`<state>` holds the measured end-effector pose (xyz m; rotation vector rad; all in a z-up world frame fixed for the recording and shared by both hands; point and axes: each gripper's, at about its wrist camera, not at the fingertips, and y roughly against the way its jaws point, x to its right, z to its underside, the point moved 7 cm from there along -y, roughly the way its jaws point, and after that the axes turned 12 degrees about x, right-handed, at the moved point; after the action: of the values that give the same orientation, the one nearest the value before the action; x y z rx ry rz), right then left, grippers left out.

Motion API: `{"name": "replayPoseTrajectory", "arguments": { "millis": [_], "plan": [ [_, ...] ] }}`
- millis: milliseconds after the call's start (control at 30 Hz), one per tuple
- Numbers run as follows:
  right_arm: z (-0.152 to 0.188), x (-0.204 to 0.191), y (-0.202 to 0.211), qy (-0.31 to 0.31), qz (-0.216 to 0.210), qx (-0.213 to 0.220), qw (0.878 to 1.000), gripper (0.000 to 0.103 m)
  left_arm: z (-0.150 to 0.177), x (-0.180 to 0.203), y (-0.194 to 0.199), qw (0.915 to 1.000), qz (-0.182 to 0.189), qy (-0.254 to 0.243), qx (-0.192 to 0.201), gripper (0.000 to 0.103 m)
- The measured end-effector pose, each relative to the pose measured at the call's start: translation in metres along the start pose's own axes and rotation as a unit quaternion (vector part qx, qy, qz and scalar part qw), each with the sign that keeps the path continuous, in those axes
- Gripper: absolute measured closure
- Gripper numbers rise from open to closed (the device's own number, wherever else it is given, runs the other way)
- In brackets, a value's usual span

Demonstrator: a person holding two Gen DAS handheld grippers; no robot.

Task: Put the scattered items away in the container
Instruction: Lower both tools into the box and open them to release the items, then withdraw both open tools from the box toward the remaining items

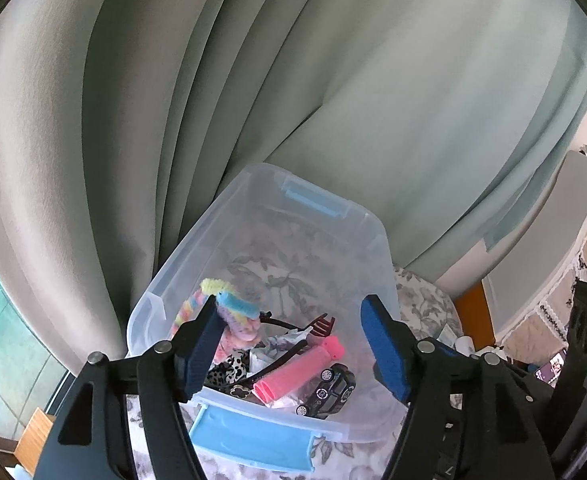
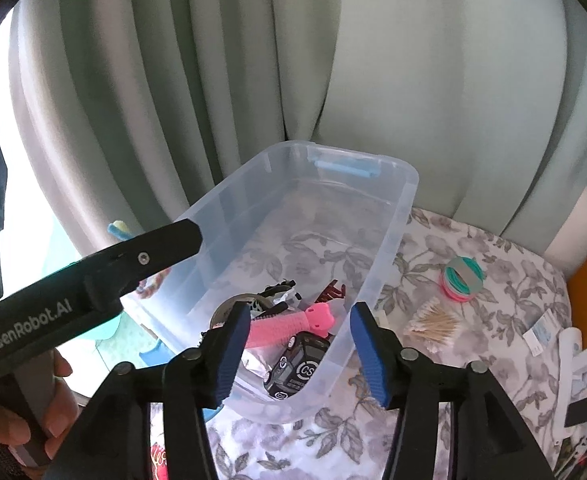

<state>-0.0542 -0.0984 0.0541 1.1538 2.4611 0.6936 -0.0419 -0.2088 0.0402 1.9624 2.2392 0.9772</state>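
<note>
Hovering both grippers over the clear container: left gripper wide open, empty; right gripper part open, empty. Next I'd fetch cotton swabs and hair ties off the table's right edge, lowering gently

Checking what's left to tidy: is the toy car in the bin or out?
In. The toy car lies on the bin's floor beside the pink roller.

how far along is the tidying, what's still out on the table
Done: toy car, pink comb and fuzzy rainbow piece lie in the clear bin. In hand: nothing; both tools, left tool and right tool, are open over it. Left: cotton swabs and hair ties on the table.
</note>
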Motion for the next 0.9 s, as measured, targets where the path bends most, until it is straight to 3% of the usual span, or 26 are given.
{"name": "replayPoseTrajectory", "arguments": {
  "millis": [433,900],
  "plan": [
    [0.004,0.021,0.013,-0.028,0.012,0.007,0.999,0.037,-0.001,0.004,0.004,0.9991,-0.037,-0.020,0.006,0.013],
    [0.008,0.055,0.043,-0.067,0.019,0.035,0.997,0.021,0.002,0.041,0.010,0.9973,-0.040,-0.061,0.012,0.010]
  ]
}}
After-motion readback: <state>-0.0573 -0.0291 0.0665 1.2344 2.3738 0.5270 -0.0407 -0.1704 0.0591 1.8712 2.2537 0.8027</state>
